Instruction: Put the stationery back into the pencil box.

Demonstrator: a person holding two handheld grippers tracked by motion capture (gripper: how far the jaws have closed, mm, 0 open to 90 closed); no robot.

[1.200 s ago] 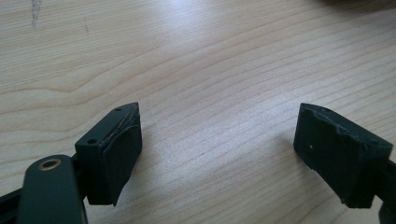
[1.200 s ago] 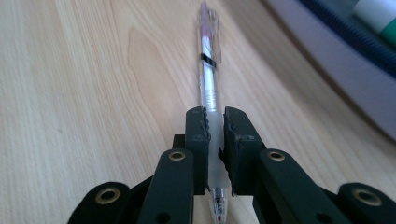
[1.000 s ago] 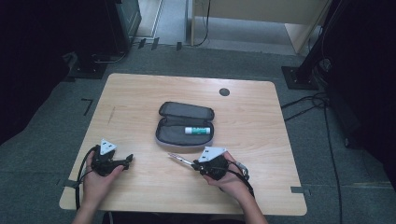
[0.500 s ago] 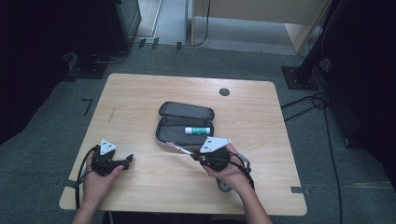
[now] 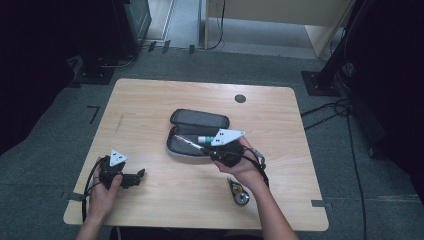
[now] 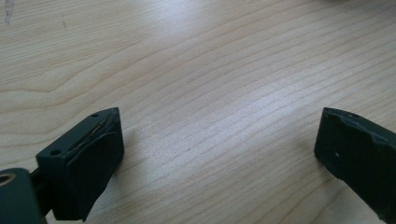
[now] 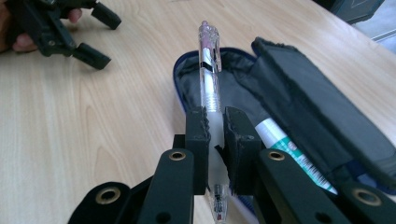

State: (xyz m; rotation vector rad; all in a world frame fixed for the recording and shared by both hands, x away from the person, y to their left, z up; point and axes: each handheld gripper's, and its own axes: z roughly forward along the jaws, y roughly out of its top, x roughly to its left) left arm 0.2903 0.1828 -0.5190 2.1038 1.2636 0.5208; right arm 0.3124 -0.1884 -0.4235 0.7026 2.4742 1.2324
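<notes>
I have the clear pen [image 7: 208, 79] clamped in my right gripper [image 7: 215, 135], carried over the open pencil case [image 5: 197, 135] at mid-table – next I judge it must be lowered in beside the glue stick [image 7: 292, 156] – my left gripper [image 5: 132, 178], its jaws just opened wide, empty at near left.

A: Lighting? 
B: Dim overall; pale rectangular wooden table [image 5: 165, 100] is the brightest patch, floor round it near black. Soft sheen on table's far part, left gripper view.
A: Sharpness?
B: High view soft, grainy. Right gripper view: black jaw bases nearest the lens blurred.
</notes>
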